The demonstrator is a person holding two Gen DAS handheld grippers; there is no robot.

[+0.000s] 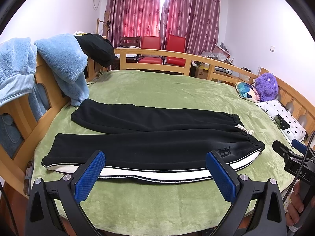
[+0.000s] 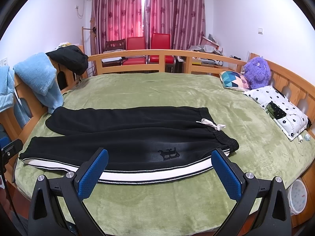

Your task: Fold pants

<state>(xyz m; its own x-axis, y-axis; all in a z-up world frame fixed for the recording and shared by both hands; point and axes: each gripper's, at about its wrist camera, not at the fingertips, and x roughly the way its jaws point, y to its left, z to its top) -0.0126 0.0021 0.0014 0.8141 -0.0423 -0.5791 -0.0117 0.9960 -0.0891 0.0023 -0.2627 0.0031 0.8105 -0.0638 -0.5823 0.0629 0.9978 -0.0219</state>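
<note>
Black pants (image 1: 153, 137) with a white side stripe lie flat on the green blanket, legs spread to the left, waistband with a white drawstring (image 1: 244, 129) to the right. They also show in the right wrist view (image 2: 128, 137). My left gripper (image 1: 155, 167) is open and empty, above the near striped edge. My right gripper (image 2: 159, 165) is open and empty, above the near edge by the logo (image 2: 169, 153). The right gripper's body shows at the right edge of the left wrist view (image 1: 291, 157).
The green blanket (image 1: 157, 200) covers a wooden-framed bed (image 1: 153, 59). Blue fleece (image 1: 65, 63) and a black garment (image 1: 98, 49) hang on the left rail. Pillows (image 2: 279, 110) and a purple plush (image 2: 256, 72) lie at the right. Red chairs (image 2: 145, 47) stand behind.
</note>
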